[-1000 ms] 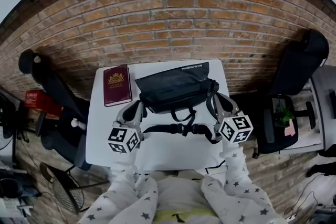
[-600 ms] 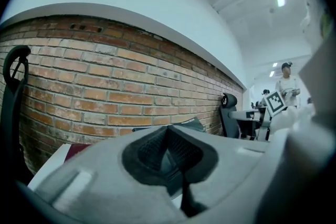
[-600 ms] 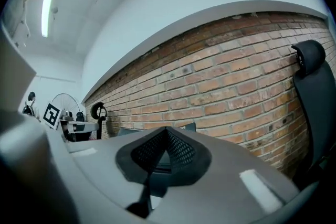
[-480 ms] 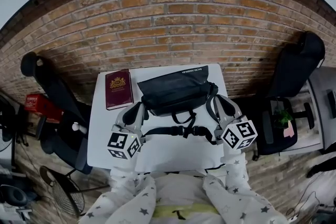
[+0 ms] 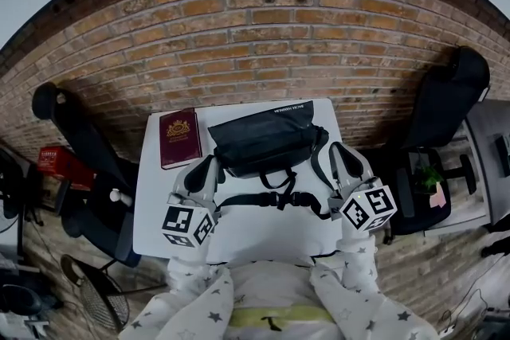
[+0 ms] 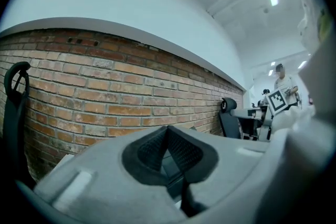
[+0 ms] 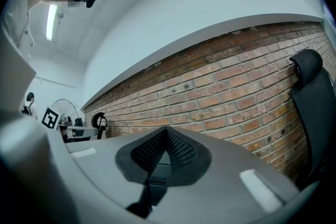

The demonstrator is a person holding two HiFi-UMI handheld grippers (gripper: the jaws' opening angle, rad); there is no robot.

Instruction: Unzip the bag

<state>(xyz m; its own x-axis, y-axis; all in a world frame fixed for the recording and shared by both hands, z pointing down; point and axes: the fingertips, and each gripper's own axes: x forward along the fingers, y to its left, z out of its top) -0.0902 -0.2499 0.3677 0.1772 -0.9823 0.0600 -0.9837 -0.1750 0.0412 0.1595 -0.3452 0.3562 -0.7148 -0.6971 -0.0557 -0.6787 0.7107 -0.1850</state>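
Black bag lies closed on the 12 o'clock half of the white surface, none of its contents showing. Its strap trails at its 6 o'clock and a red book sits just beside it at 9 o'clock. Left tongs at the bag's 8 o'clock and right tongs at its 4 o'clock are both fully closed, tip to tip, gripping nothing. Only the head view takes in bag, book and surface; each gripper view faces the brick wall, the right one with a black chair at 3 o'clock.
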